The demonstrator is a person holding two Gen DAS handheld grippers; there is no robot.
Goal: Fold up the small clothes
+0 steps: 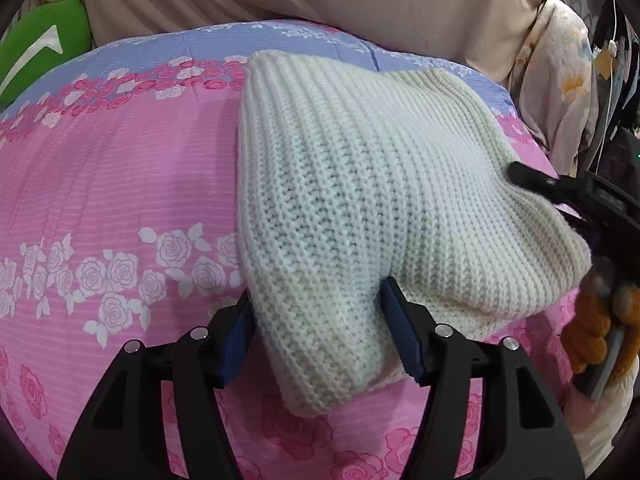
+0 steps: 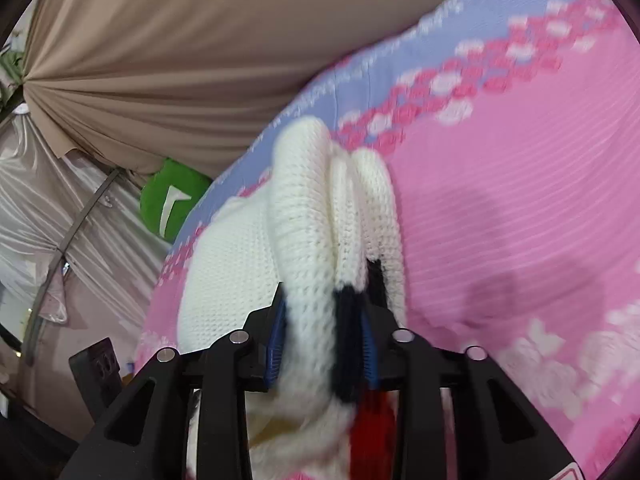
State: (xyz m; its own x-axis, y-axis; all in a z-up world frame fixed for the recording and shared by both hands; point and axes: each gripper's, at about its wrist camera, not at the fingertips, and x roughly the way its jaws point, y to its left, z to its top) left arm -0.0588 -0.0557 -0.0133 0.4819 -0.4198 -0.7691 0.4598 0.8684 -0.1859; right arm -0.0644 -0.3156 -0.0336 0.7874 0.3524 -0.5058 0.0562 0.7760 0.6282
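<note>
While my left tongs (image 1: 320,336) pinch the white knit garment (image 1: 360,200) at lower centre, my right tongs (image 2: 324,320) clamp its bunched edge, lifted over the pink floral bed (image 1: 100,180).

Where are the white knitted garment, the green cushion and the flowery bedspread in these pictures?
white knitted garment (image 1: 360,208): left wrist view, middle of its ribbed face.
green cushion (image 1: 44,46): left wrist view, its green front.
flowery bedspread (image 1: 120,184): left wrist view, bare pink stretch left of the garment.
</note>
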